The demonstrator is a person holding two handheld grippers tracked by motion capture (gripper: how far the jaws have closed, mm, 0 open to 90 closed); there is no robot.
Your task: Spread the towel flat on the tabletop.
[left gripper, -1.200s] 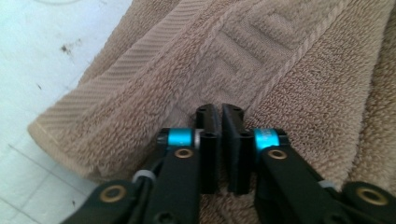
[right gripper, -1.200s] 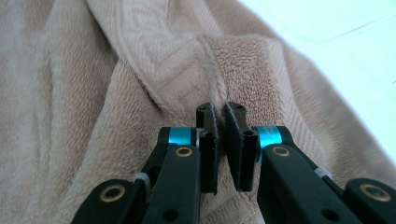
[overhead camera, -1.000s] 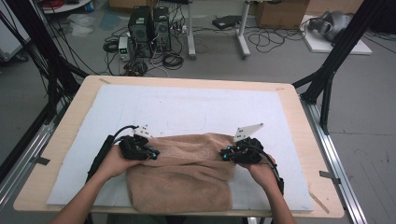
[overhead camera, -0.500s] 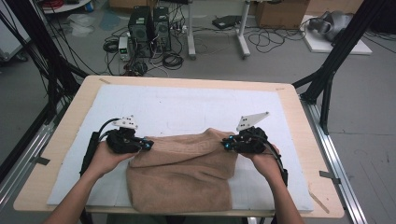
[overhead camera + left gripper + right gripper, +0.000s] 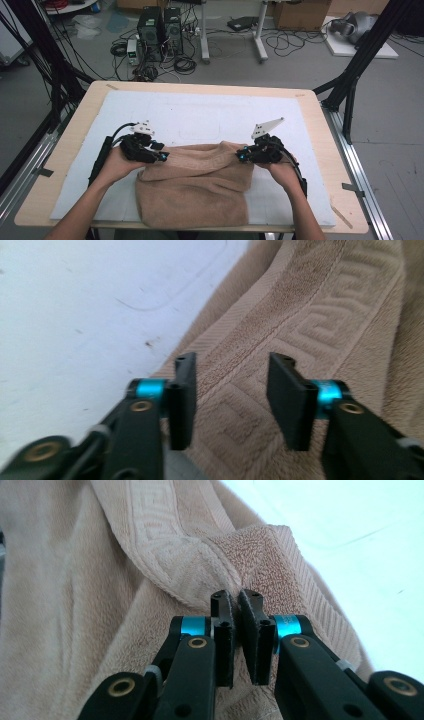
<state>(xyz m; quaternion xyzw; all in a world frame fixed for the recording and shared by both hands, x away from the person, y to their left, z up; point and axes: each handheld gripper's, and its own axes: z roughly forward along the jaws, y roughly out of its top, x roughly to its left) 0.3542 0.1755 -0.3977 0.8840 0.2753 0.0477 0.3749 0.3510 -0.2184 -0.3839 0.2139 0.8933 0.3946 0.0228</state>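
The tan towel (image 5: 200, 187) is lying on the white mat (image 5: 200, 115), its near edge reaching the table's front. The left gripper (image 5: 161, 156) is hovering at its left corner, its jaws having just been opening, standing apart with nothing pinched. The right gripper (image 5: 242, 156) is clamping a bunched towel fold at the right corner

**One camera overhead, two riding the jaws**

The high view looks forward and down over the table (image 5: 305, 100). Each gripper view peers closely along its own jaws. All three share the beige towel (image 5: 200, 190) beyond the fingertips.
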